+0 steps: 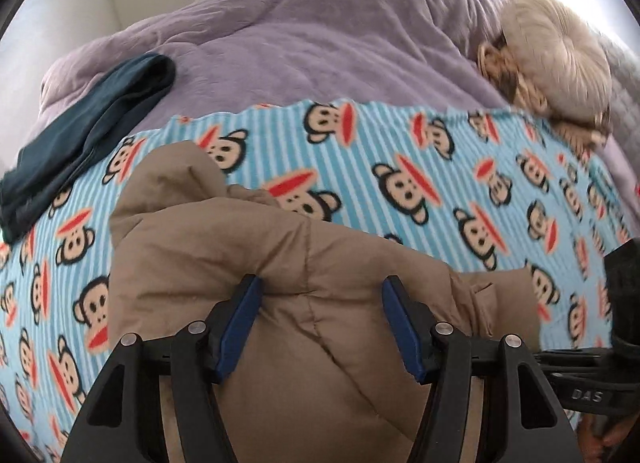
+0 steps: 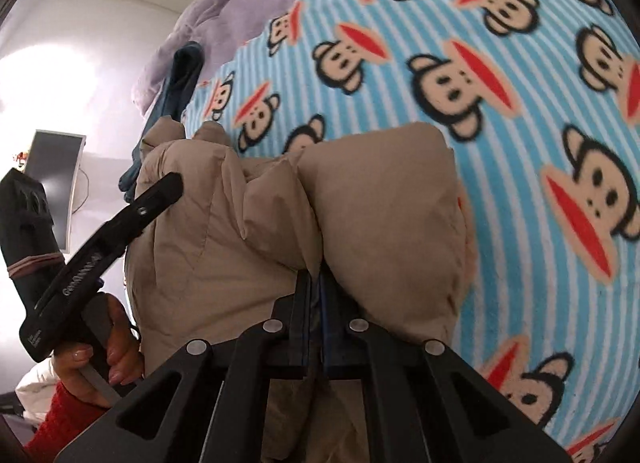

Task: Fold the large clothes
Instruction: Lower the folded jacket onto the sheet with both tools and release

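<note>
A tan puffy jacket (image 1: 200, 243) lies bunched on a blue striped blanket (image 1: 400, 151) printed with monkey faces. My left gripper (image 1: 320, 283) points down onto it, and its blue pads (image 1: 240, 323) stand apart with a bulge of jacket between them, not pinched. In the right wrist view my right gripper (image 2: 316, 279) is shut on a fold of the jacket (image 2: 380, 203), with puffy fabric swelling on both sides of the closed jaws. The left gripper (image 2: 172, 183) shows there at the left, held by a hand (image 2: 116, 355), with its finger lying over the jacket's far side.
A purple duvet (image 1: 300, 43) covers the bed beyond the blanket (image 2: 480, 63). A dark teal garment (image 1: 92, 119) lies folded at the blanket's left edge. A beige cushion (image 1: 552, 59) sits at the far right. A monitor (image 2: 52, 167) stands by the wall off the bed.
</note>
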A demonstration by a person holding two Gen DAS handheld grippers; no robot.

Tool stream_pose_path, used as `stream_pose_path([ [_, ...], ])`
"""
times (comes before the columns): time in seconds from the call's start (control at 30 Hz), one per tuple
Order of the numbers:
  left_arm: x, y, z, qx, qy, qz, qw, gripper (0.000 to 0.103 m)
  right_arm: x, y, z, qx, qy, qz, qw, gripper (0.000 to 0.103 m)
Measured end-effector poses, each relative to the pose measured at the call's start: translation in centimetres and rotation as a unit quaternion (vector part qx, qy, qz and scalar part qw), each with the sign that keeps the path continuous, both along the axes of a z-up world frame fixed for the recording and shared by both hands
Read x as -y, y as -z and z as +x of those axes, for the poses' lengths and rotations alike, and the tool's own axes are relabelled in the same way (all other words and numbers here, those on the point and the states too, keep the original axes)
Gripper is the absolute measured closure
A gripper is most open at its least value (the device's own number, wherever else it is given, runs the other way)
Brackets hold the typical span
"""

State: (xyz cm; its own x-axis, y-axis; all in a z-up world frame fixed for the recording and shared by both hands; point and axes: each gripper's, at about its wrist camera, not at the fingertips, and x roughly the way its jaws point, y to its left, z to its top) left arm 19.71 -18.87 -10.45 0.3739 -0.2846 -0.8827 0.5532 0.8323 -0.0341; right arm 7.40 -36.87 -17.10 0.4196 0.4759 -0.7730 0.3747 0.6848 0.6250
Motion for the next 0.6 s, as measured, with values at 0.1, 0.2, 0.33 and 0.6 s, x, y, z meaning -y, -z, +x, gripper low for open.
stream_pose_path([
  [0.1,-0.2,-0.6,-0.2,-0.002,-0.002,0.004,1.0000,0.039,-0.1,0.1,-0.3,-0.002,-0.001,-0.010,1.000,0.099],
  [0.2,-2.3,-2.7,-1.3,0.000,-0.015,-0.015,0.9998,0.039,-0.3,-0.2,-0.8,-0.003,-0.003,-0.020,1.000,0.099],
  [0.33,-7.4,-5.2,-4.1,0.014,-0.037,-0.032,0.9987,0.039,-0.2,-1.0,-1.4,-0.003,0.005,-0.031,1.000,0.099],
  [0.6,-16.6,-5.4,-9.2,-0.006,-0.094,-0.046,0.9945,0.039,-2.1,-8.6,-8.1,0.059,-0.010,-0.087,0.994,0.099],
])
